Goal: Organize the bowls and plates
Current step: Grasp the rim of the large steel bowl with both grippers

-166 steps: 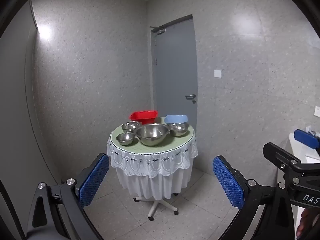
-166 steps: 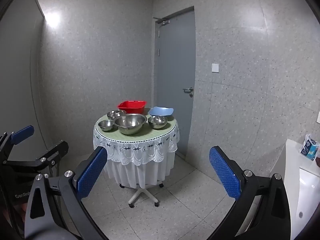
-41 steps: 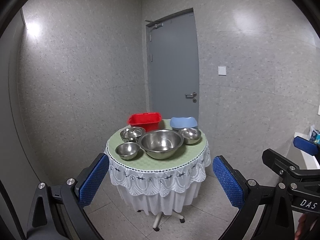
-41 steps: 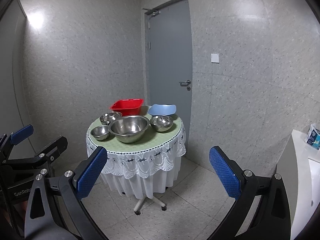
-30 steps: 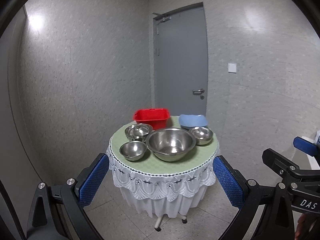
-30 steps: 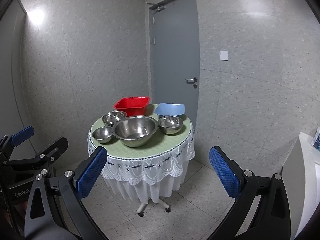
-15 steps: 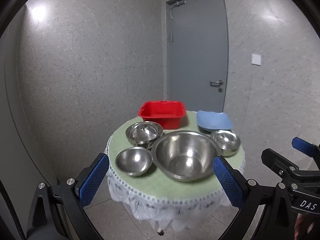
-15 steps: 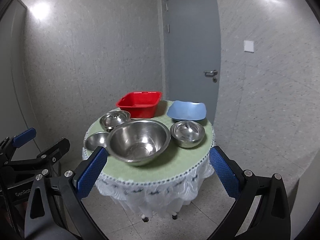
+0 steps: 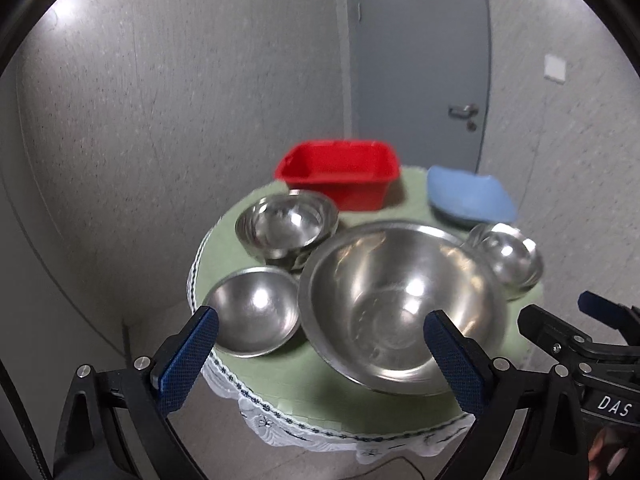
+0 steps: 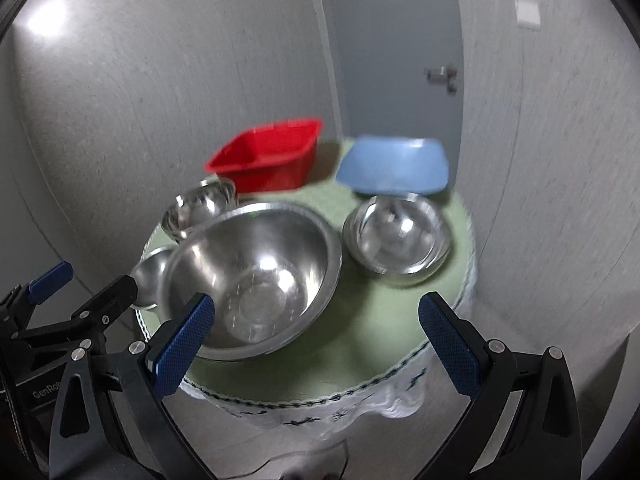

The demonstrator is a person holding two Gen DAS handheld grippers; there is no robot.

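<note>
A large steel bowl sits mid-table on a round table with a green cloth. Small steel bowls stand around it: front left, back left, and right. A red tub and a blue square plate stand at the back. My left gripper is open and empty just before the table's near edge. My right gripper is open and empty, above the near edge.
A grey door with a handle stands behind the table. Speckled walls close in on the left and right. The lace cloth edge hangs over the table's front.
Both grippers have moved forward, much closer to the table; the bowls now fill the views. Both stay open and empty.
</note>
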